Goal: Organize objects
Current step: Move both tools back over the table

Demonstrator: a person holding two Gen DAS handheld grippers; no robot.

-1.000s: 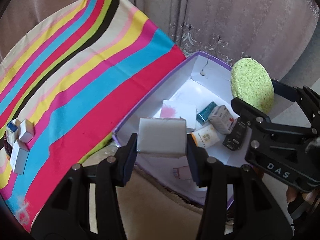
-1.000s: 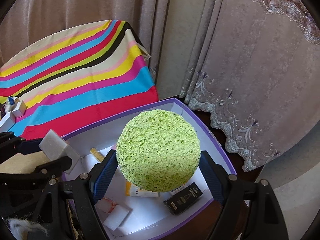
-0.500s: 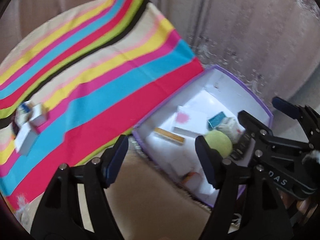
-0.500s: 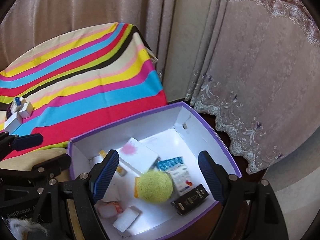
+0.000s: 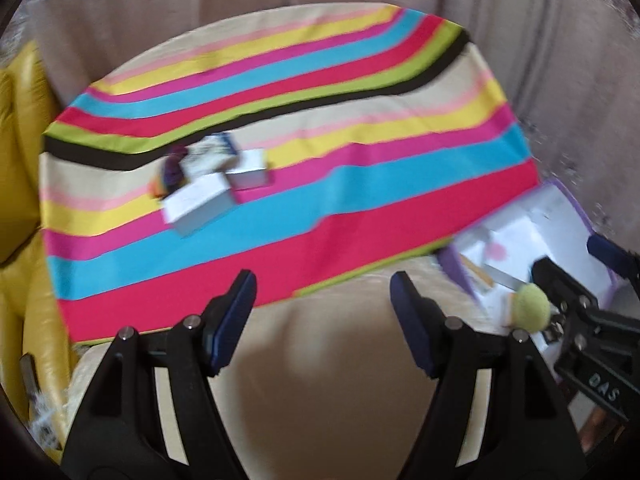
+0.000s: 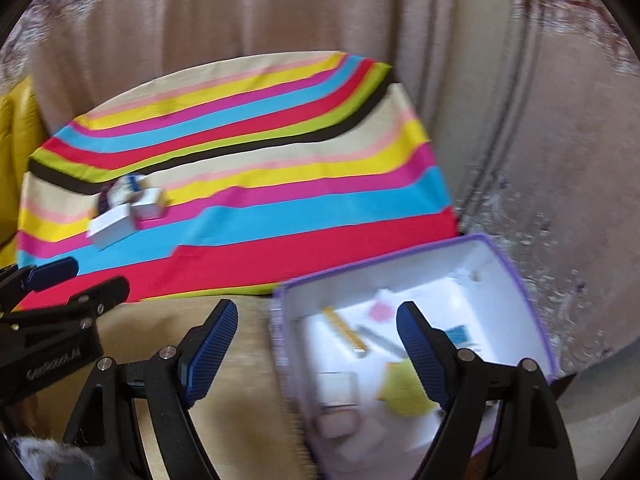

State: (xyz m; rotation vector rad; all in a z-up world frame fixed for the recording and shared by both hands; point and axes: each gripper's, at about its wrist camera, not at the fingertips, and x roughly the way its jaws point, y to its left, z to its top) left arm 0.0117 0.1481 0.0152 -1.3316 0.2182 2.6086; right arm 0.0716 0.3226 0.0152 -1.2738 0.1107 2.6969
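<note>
Both views are blurred. My left gripper (image 5: 322, 312) is open and empty above a beige surface, facing the striped cloth (image 5: 360, 216). Several small white boxes (image 5: 208, 196) lie together on the cloth; they also show in the right wrist view (image 6: 120, 212). My right gripper (image 6: 316, 344) is open and empty over the left wall of the purple-rimmed white box (image 6: 516, 280). Inside that box lie the green round sponge (image 6: 404, 392), a grey block (image 6: 338, 390) and other small items. The sponge (image 5: 530, 312) and box (image 5: 576, 216) show at the left wrist view's right edge.
Pinkish curtains (image 6: 280, 20) hang behind the striped cloth. A yellow cushion (image 5: 20, 160) sits at the far left. The beige surface (image 5: 328, 360) lies between the cloth and me. The left gripper appears in the right wrist view (image 6: 52, 280).
One second ago the left gripper held a grey block and the right the green sponge; both lie in the box now. Both grippers have opened and swung left toward the cloth.
</note>
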